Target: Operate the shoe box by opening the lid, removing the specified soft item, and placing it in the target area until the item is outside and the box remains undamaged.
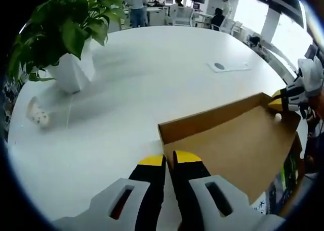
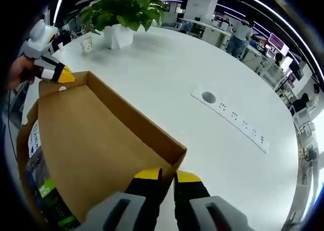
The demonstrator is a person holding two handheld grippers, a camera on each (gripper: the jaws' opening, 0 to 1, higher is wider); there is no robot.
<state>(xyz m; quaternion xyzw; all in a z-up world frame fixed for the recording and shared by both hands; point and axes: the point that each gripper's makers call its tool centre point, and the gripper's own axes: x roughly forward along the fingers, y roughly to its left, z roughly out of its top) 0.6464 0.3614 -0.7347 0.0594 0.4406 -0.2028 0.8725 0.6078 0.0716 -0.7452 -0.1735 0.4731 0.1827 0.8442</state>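
The shoe box [image 1: 238, 140] runs off the view at 4 o'clock; its printed side label [image 2: 43, 183] is unreadable, contents hidden.

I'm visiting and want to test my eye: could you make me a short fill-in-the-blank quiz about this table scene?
1. The cardboard lid is held at two corners, its inside coloured ____.
2. The plant stands in a ____ pot.
3. The power strip lies flat on the ____ table.
4. Each gripper has ____ tips.

Missing words: brown; white; white; yellow
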